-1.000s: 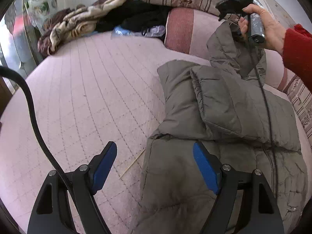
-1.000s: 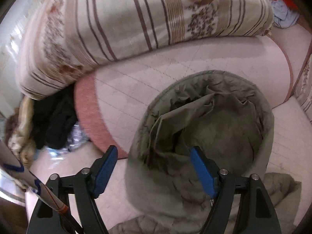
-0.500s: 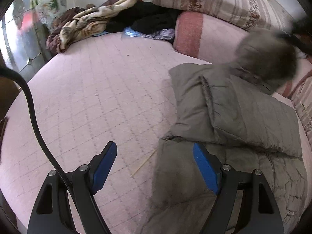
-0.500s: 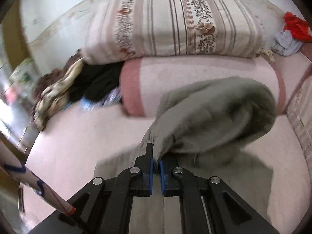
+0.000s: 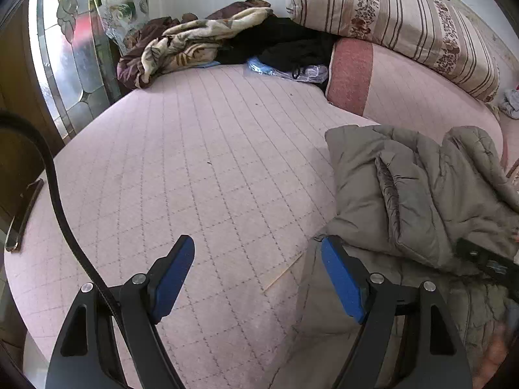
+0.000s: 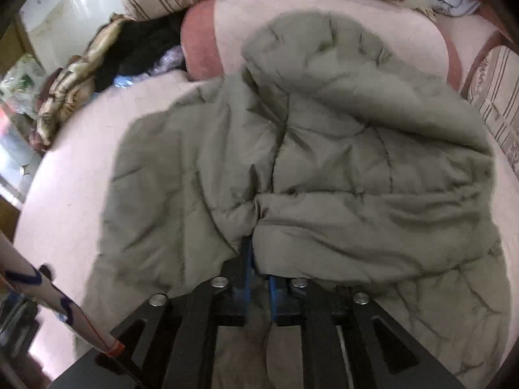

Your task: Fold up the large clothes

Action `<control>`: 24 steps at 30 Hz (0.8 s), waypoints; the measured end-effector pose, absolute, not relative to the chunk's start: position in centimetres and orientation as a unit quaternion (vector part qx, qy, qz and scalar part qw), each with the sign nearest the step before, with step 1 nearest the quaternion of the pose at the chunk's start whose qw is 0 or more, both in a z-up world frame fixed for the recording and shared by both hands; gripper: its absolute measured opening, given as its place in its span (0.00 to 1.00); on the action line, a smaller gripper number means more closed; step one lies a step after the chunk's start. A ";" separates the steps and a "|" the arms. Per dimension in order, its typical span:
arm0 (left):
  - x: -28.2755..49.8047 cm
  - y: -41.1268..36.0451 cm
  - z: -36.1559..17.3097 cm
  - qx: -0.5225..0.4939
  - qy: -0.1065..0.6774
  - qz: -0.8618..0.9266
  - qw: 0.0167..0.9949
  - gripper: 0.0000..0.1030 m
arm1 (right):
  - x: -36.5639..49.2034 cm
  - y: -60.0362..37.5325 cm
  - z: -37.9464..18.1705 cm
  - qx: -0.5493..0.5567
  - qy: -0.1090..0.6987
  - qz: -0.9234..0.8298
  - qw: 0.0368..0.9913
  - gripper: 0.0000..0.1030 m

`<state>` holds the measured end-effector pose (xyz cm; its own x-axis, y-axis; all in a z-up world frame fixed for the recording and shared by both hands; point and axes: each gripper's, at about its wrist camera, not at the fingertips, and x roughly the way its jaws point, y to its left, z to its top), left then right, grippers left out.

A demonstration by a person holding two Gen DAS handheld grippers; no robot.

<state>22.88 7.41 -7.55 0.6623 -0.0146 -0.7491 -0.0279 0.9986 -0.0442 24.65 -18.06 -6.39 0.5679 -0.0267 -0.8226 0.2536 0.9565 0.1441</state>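
Jacket, grey-green quilted puffer (image 6: 324, 168), lies bunched on pink quilted bed (image 5: 194, 168) near striped floral bolster (image 5: 389, 22); right tongs (image 6: 259, 278) clamped on a fold of its fabric, left tongs (image 5: 256, 275) spread wide with nothing between, hovering at its left edge.

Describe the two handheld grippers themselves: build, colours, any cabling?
Both are alike: the left gripper and the right gripper have black angular linkage arms with silver rivets and flat blue pads on the fingers. A thick black cable loops past the left one. No markings are legible.
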 end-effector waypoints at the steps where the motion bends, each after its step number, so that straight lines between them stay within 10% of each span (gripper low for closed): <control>1: 22.9 7.5 -7.6 -0.029 0.412 0.002 0.911 0.77 | 23.3 -17.8 -5.2 0.106 0.461 -0.076 0.878 0.29; 12: 23.3 6.9 -7.9 -0.031 0.426 -0.007 0.904 0.77 | 19.5 -23.1 4.2 0.032 0.366 -0.168 0.915 0.29; 24: 24.4 7.1 -8.4 -0.032 0.437 -0.003 0.899 0.77 | 29.5 -24.6 -8.2 0.060 0.499 -0.161 0.849 0.29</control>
